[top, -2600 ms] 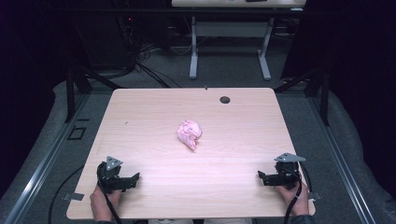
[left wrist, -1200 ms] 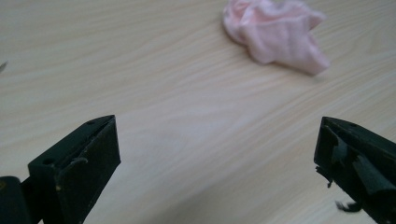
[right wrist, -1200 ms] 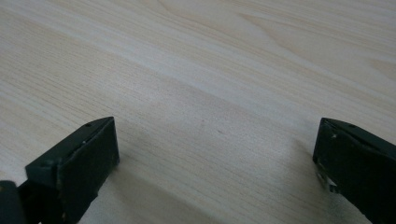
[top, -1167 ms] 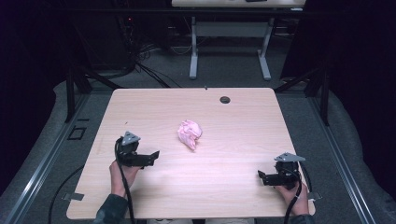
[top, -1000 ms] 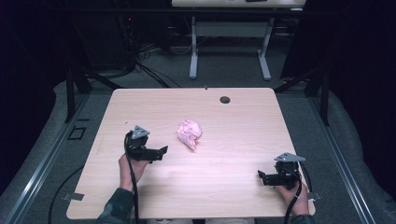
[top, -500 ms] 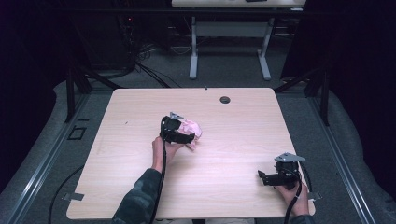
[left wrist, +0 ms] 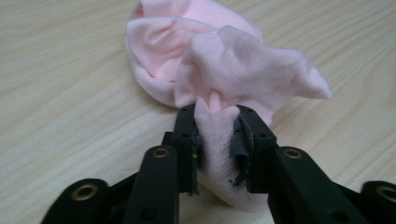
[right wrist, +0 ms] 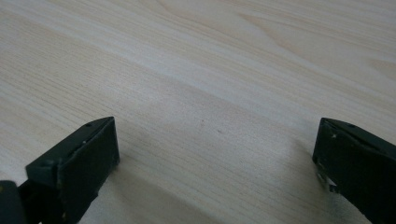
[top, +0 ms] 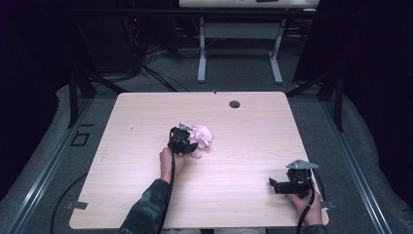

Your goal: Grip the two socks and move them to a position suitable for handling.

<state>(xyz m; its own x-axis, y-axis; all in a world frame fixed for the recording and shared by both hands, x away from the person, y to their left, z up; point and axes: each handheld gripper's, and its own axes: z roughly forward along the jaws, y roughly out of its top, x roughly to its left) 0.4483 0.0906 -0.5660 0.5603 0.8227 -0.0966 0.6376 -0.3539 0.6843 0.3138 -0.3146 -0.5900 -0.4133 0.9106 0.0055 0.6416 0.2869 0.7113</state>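
Careful: your left gripper [left wrist: 215, 135] has just closed on one fold of the crumpled pink cloth [left wrist: 219, 70], which may slip free when lifted.

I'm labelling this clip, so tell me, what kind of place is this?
Probably a lab or workshop recording bay: a bare wooden table on grey carpet, dark curtains at the sides, loose cables on the floor and another desk frame behind.

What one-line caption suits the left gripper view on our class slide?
Left claw pinching a fold of the crumpled pale pink fabric cloth on the light wooden table.
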